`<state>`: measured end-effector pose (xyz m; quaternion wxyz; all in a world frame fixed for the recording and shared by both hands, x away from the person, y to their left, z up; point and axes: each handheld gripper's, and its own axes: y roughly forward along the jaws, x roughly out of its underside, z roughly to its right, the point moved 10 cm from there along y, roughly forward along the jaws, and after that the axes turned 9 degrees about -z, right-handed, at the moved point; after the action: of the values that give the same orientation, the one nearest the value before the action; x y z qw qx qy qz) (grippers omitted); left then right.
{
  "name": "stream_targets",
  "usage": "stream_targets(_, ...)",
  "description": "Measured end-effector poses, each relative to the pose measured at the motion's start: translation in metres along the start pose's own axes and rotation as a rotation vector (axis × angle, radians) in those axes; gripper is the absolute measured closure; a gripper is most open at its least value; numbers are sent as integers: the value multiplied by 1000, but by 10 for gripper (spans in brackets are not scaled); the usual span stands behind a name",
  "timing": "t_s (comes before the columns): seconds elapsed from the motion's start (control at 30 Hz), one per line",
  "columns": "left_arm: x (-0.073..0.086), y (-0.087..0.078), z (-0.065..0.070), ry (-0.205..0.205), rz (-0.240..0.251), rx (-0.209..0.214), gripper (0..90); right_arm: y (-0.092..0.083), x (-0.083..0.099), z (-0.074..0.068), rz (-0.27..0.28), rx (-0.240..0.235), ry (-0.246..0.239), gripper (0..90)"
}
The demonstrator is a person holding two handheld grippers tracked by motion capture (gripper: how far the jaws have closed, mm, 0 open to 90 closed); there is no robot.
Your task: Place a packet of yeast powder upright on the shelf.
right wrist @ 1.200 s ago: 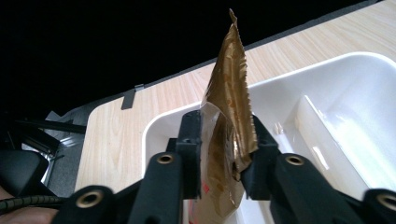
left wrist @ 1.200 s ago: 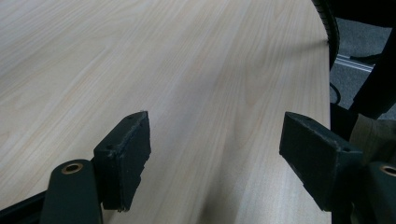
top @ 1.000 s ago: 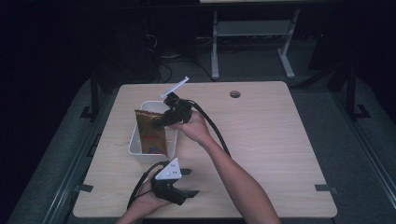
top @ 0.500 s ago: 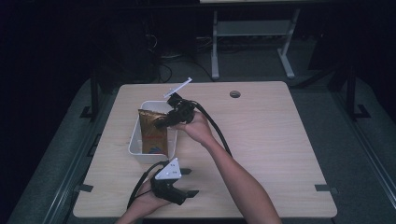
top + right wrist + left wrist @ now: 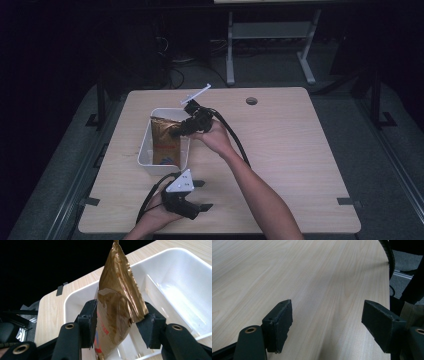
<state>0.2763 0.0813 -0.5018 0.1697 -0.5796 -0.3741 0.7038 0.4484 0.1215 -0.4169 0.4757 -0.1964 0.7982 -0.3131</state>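
One gold snack pouch (image 5: 117, 302) stands inside the white tray (image 5: 145, 150); right claw (image 5: 117, 322), jaws just opening, seems to be letting go; left claw (image 5: 199, 195) rests wide on the bench (image 5: 290, 150).

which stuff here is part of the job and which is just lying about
In the job: crinkly gold foil snack bag; white plastic bin; right hand-held gripper, jaws just opening round the bag.

Lying about: left hand-held gripper, open on light wooden table; grey metal stand.

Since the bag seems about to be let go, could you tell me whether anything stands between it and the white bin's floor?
Nothing visible does. The gold bag already stands inside the white bin, between the right hand-held gripper jaws, which have just been opening. The bin floor beside it looks bare.
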Motion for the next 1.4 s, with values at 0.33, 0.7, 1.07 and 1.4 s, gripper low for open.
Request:
stream_targets(0.33,0,-1,-1,-7,2,-5,239,-5,7,1,-6,4,0,507)
stream_targets(0.7,0,-1,-3,-12,4,-13,229,-16,19,7,6,5,22,505)
stream_targets(1.07,0,-2,-7,-16,4,-22,226,-31,30,11,22,21,28,504)
stream_targets(1.4,-1,0,-7,-23,7,-18,222,-45,48,17,27,29,49,498)
